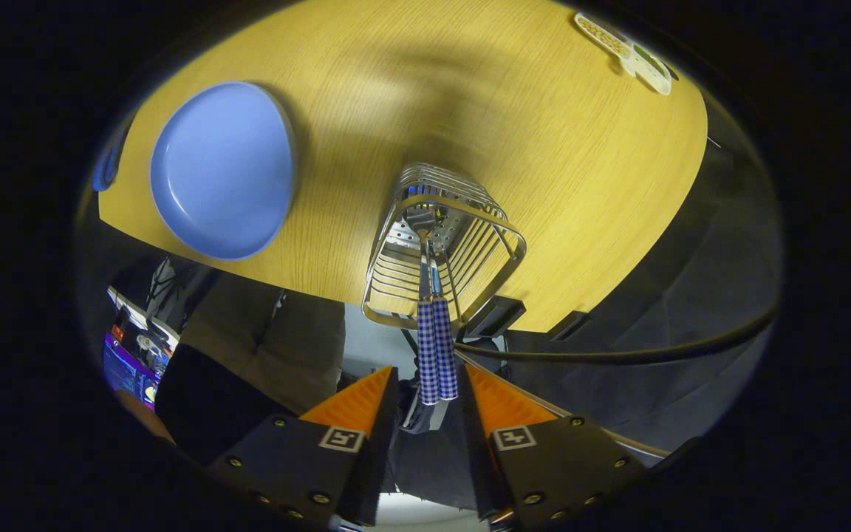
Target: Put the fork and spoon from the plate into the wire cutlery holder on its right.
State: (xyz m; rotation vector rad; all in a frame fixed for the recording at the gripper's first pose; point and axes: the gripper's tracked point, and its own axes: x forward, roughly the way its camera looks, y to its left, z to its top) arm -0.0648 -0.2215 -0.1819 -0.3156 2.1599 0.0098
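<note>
Bright overhead light, soft shadow across table (544,148), strong fisheye warp, dim blurry edges

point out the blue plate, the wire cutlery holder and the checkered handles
blue plate (222,170), gripper view, middle of its bare inside
wire cutlery holder (396,273), gripper view, side wires
checkered handles (436,347), gripper view, mid-handle, between the open gripper (431,384) fingers

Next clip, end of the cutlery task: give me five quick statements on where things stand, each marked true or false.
1. The blue plate has a fork lying on it. False: it is bare.
2. Two checked-handled utensils stand in the wire cutlery holder. True.
3. The gripper is clamped on the handles. False: the fingers are apart, the handle ends between them with gaps on both sides.
4. The holder stands on the wooden table. True.
5. The holder has tipped over. False: it is upright.
</note>
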